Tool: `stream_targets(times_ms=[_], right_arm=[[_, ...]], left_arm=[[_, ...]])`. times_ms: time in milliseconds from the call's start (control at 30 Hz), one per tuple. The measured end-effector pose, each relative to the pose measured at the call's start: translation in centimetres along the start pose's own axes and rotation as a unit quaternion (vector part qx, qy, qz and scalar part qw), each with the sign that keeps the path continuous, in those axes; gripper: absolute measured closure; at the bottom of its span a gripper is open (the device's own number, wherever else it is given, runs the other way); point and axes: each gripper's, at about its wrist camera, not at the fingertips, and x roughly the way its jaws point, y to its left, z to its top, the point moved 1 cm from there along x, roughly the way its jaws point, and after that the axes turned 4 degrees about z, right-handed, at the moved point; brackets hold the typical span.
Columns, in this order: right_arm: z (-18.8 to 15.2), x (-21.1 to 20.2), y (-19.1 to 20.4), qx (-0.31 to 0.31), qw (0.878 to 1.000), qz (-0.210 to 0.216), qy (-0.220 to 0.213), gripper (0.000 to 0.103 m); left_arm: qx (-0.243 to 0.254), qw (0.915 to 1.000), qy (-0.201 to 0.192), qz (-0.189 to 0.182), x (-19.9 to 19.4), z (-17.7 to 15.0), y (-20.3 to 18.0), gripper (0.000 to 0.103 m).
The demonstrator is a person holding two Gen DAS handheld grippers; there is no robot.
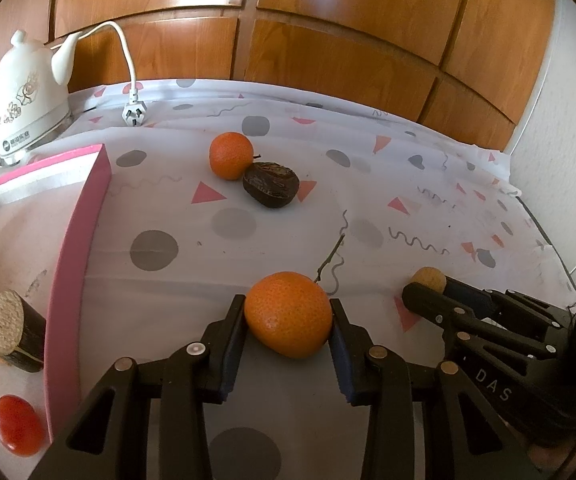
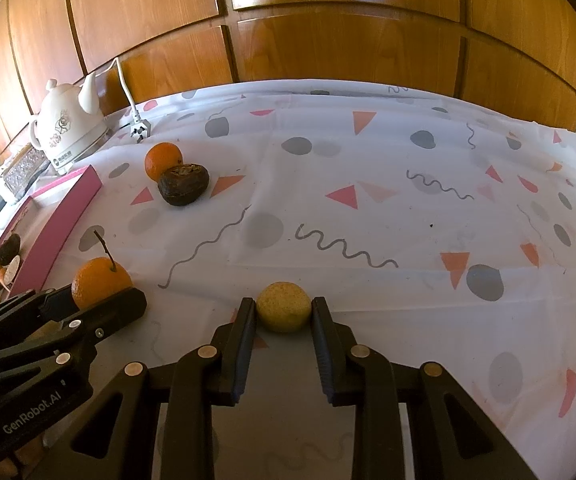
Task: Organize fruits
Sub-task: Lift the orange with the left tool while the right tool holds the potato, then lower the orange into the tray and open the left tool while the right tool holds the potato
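Left gripper [image 1: 288,316]: both fingers pressed against the sides of a stemmed orange [image 1: 289,314], which sits on the tablecloth [image 1: 368,208].
Right gripper [image 2: 284,314]: fingers closed against a small tan round fruit [image 2: 284,307], also resting on the cloth.
Far fruits: a second orange [image 1: 231,155] touches a dark wrinkled fruit [image 1: 271,183] toward the back, well apart from both grippers.
Pink box [image 1: 76,240]: along the left edge, just beside the left gripper.
Left view only: inside the box, a red fruit [image 1: 18,424] and a dark cut piece with a pale round face [image 1: 12,330]; the right view shows the box contents only as small, unclear shapes.
Right view only: the held orange's stem standing up, and the cloth's wide right half.
Back left: white kettle [image 1: 24,92] with its plug [image 1: 134,114] lying on the cloth.
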Motion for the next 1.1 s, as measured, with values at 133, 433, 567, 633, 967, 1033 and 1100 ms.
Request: stream_targets(times_ms=[133,433,567,633,967,1033,1100], right_arm=[[0.0,0.0,0.1,-0.001,1.000,-0.002,0.000,0.075],[-0.1,0.0,0.3,-0.007,1.000,-0.008,-0.002,0.075],[0.0,0.0,0.4,-0.010,1.000,-0.012,-0.002,0.075],[0.0,0.0,0.4,-0.011,1.000,-0.013,-0.002,0.075],[0.0,0.0,0.6,-0.018,1.000,-0.021,-0.003,0.075],[0.0,0.0,0.7,-0.020,1.000,-0.024,-0.002,0.075],[-0.1,0.0,0.8,-0.023,0.999,-0.027,-0.002,0.075]], left_arm=[[0.006,1.0000,-0.001,0.006,-0.1,-0.1,-0.1,0.065],[0.012,0.9998,0.010,0.015,-0.5,0.1,-0.4,0.065],[0.004,0.9999,0.010,0.005,-1.5,0.3,-0.4,0.066],[0.012,0.9999,-0.001,0.011,-2.5,0.4,-0.6,0.066],[-0.004,0.9986,-0.027,0.046,-6.7,1.4,1.4,0.065],[-0.011,0.9980,-0.033,0.053,-7.5,1.5,2.3,0.065],[-0.018,0.9973,-0.036,0.061,-8.0,1.6,3.3,0.065]])
